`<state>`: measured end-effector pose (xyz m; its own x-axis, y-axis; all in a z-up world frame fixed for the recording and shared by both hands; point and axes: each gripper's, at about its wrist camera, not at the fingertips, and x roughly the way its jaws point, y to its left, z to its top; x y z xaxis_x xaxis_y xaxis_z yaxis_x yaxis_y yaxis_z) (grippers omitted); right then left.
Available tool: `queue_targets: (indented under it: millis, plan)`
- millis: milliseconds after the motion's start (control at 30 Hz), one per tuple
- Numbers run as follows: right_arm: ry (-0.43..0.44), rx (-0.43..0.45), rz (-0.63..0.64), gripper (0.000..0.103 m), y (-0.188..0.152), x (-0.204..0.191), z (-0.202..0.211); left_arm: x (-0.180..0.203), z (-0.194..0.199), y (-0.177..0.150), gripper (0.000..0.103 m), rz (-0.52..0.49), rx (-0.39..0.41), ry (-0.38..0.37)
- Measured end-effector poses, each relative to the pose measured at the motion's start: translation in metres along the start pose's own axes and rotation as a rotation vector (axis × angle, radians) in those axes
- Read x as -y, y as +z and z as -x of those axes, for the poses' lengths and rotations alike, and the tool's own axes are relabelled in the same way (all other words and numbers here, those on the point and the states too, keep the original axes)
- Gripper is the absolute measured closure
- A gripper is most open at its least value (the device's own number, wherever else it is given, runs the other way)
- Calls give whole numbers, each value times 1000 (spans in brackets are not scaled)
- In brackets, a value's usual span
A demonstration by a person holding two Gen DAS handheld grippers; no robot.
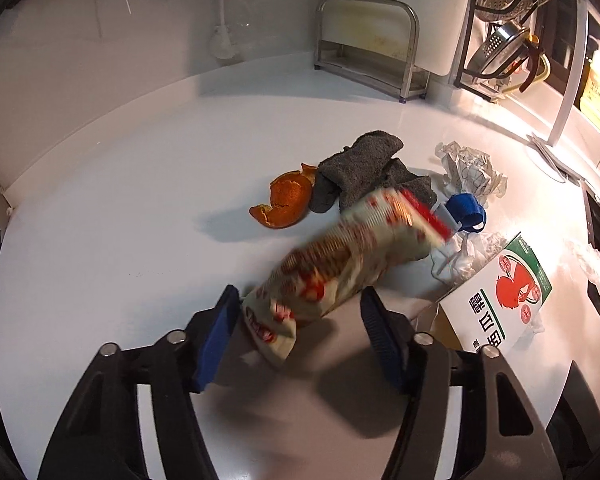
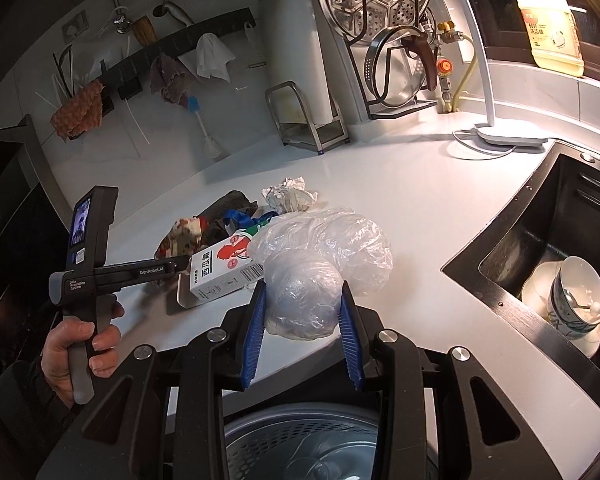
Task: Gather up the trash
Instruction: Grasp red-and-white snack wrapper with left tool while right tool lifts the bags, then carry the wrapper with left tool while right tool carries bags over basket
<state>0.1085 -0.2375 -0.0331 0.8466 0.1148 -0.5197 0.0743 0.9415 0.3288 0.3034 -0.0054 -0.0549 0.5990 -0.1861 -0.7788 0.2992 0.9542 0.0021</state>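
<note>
In the left wrist view a red-and-cream snack wrapper (image 1: 340, 256) lies blurred on the white counter, its near end between the spread fingers of my open left gripper (image 1: 300, 304). Beyond it lie an orange peel (image 1: 286, 202), a grey cloth (image 1: 360, 172), crumpled paper (image 1: 470, 168), a blue clip (image 1: 466, 210) and a white carton (image 1: 500, 292). In the right wrist view my right gripper (image 2: 303, 300) is closed on a clear plastic bag (image 2: 316, 264) at the counter's front edge. The carton (image 2: 224, 268) and wrapper (image 2: 180, 240) sit left of the bag.
A black sink (image 2: 548, 240) with bowls lies to the right. A metal bin with a perforated rim (image 2: 300, 440) sits below the counter edge. A steel rack (image 1: 364, 44), pot lids (image 2: 380, 0) and a lamp base (image 2: 508, 136) stand at the back.
</note>
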Motion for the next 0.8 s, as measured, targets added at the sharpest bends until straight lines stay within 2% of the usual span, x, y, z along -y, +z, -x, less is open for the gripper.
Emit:
queue_targets:
  millis: [100,267,433,533,667,800]
  plan:
    - [-4,-4,0,70,-1,-1,-1,1,1,-1,65,-5,6,-14]
    - [-2,-7,5,69,-4,-4,1,-1,4,-3,79,10,9,-24]
    - [-13,-5,8,70,-7,-6,8,0,24,-13,82,23,43,-7]
    - [-18,-8,0,69,-12,-6,15,1,49,-25,82,30,89,9]
    - [-29,-13,-3,69,-21,-8,30,10,88,-49,82,17,149,68]
    - [-39,-17,1,69,-35,-10,52,21,124,-75,82,27,188,59]
